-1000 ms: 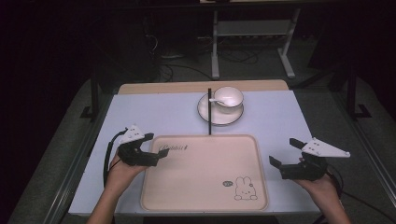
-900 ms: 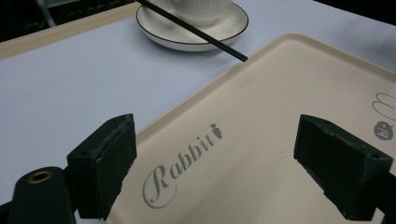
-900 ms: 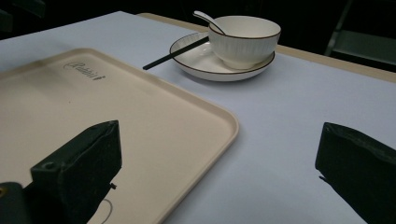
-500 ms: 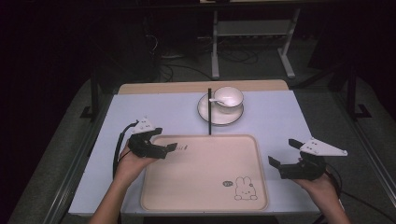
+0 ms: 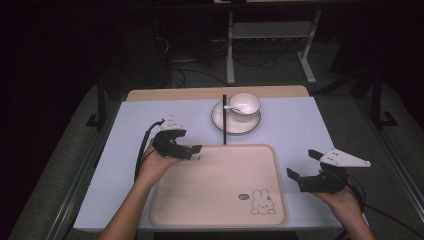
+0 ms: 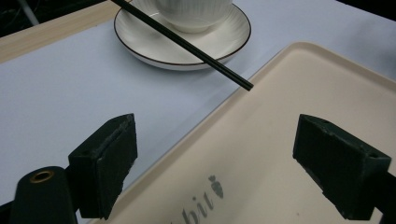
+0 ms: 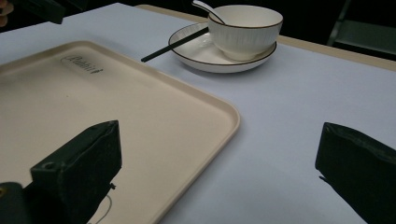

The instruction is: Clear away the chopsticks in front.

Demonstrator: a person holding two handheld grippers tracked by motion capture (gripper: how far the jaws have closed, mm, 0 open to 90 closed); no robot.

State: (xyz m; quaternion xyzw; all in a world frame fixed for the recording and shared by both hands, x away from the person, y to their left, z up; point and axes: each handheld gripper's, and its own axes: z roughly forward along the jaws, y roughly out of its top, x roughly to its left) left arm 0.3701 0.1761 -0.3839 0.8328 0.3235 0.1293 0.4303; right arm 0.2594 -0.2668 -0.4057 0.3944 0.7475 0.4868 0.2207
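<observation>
A beige tray (image 5: 220, 200) with a rabbit print lies at the table's near middle. Beyond it a white plate (image 5: 222, 125) carries a white bowl (image 5: 245, 105) with a spoon (image 5: 231, 107) in it. A black chopstick (image 5: 224, 120) lies across the plate, its near end reaching the tray's far rim. My left gripper (image 5: 196, 152) is open over the tray's far left corner; its jaws straddle the tray rim (image 6: 261, 74), with the chopstick tip (image 6: 243, 84) ahead. My right gripper (image 5: 301, 162) is open just right of the tray, holding nothing.
A pale sheet (image 5: 300, 125) covers the table, and a wooden strip (image 5: 175, 93) shows along its far edge. Metal frame rails (image 5: 100, 105) flank the table. Behind it stand a metal rack's legs (image 5: 230, 60) and floor cables.
My left gripper has moved forward and to the right, from the tray's left side to its far left corner. The right gripper has barely shifted.
</observation>
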